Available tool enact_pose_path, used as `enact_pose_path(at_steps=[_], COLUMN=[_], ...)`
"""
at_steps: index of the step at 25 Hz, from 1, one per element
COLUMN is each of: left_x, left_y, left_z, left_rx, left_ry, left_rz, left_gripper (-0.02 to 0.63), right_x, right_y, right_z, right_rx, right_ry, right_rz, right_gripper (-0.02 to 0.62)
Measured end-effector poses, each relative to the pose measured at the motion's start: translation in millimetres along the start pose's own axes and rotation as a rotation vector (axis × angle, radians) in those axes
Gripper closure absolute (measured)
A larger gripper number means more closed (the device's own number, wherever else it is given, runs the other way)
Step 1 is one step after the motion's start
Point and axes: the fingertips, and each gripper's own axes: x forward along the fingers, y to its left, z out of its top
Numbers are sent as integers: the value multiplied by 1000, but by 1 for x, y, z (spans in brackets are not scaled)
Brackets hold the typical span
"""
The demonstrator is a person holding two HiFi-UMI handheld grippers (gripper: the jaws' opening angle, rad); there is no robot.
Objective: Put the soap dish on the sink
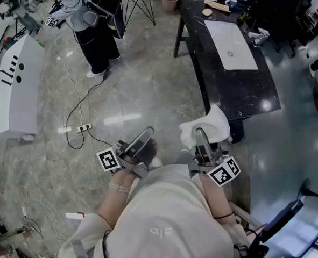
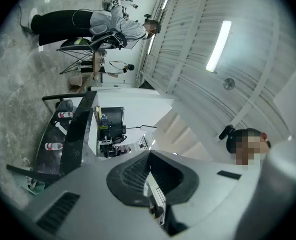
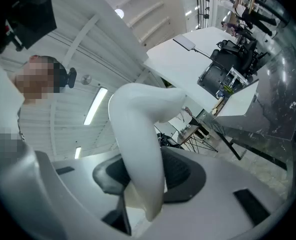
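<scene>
A white soap dish [image 1: 211,123] is clamped upright between the jaws of my right gripper [image 1: 203,137], close to my body and short of the near end of the black counter [image 1: 239,93]. In the right gripper view the soap dish [image 3: 140,134] rises curved out of the dark pads [image 3: 185,176], which press on it. The white sink [image 1: 231,44] is set into the counter farther away. My left gripper [image 1: 143,135] is held up to the left, shut with nothing between its pads [image 2: 132,176].
A person [image 1: 91,20] stands on the grey tiled floor at the far left. A white panel [image 1: 13,85] and a power strip with its cable [image 1: 83,127] lie to the left. Small items [image 1: 217,5] sit at the counter's far end. A black chair [image 1: 288,216] is at the lower right.
</scene>
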Motion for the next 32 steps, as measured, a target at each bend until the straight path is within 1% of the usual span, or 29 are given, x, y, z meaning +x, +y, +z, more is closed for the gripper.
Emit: enact_pose_path(at_steps=[3, 8, 12, 18, 24, 28, 32], left_x=[-6, -4, 7, 42, 84, 122, 162], left_y=[0, 5, 18, 46, 90, 118, 141], left_z=[2, 11, 23, 43, 68, 85, 107], left_rx=[7, -5, 4, 3, -18, -36, -30], left_ry=[-10, -20, -14, -2, 18, 40, 48], left_rz=[4, 19, 39, 72, 117, 146, 170], left_gripper=[598, 598, 598, 598, 598, 598, 598], right_x=[3, 15, 34, 69, 105, 133, 163], right_y=[1, -2, -16, -57, -111, -153, -194], right_z=[-1, -7, -6, 8, 17, 34, 57], right_rx=[-4, 6, 15, 56, 95, 120, 145], right_ry=[7, 25, 29, 21, 27, 22, 13], right_rz=[4, 10, 22, 17, -13, -40, -54], right_gripper=[434, 434, 434, 434, 434, 435, 434])
